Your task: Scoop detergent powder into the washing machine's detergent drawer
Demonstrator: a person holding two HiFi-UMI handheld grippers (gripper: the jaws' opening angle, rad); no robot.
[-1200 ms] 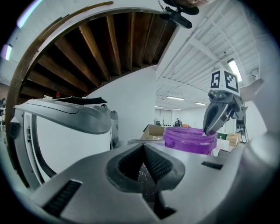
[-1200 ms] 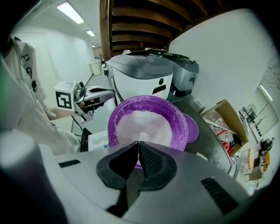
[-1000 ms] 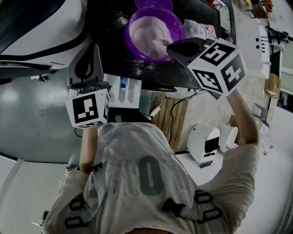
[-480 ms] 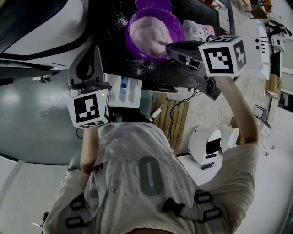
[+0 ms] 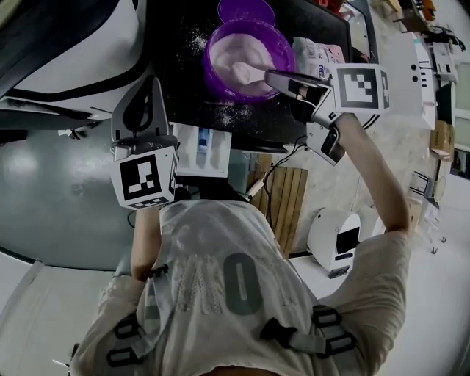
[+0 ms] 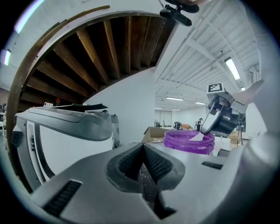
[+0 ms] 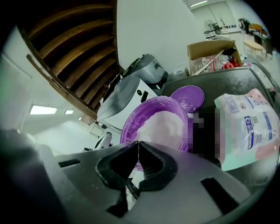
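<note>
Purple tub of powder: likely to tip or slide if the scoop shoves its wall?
Probably won't tip: the purple tub looks wide, low and well filled with powder. It may skid slightly, since spilled grains dot the dark top around it.

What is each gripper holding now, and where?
Right gripper grips the scoop by its handle, bowl in the tub. Left gripper holds nothing, jaws together.

Desk [image 5: 176, 70]: black top, spilled powder [image 5: 228, 111] scattered toward its near edge.
Tub [image 5: 211, 59]: purple, open, holding detergent powder [image 5: 236, 53], mid-desk.
Lid [image 5: 246, 10]: purple, just beyond the tub, toward the far edge.
Bag [image 5: 317, 51]: beside the tub, toward the right edge.
</note>
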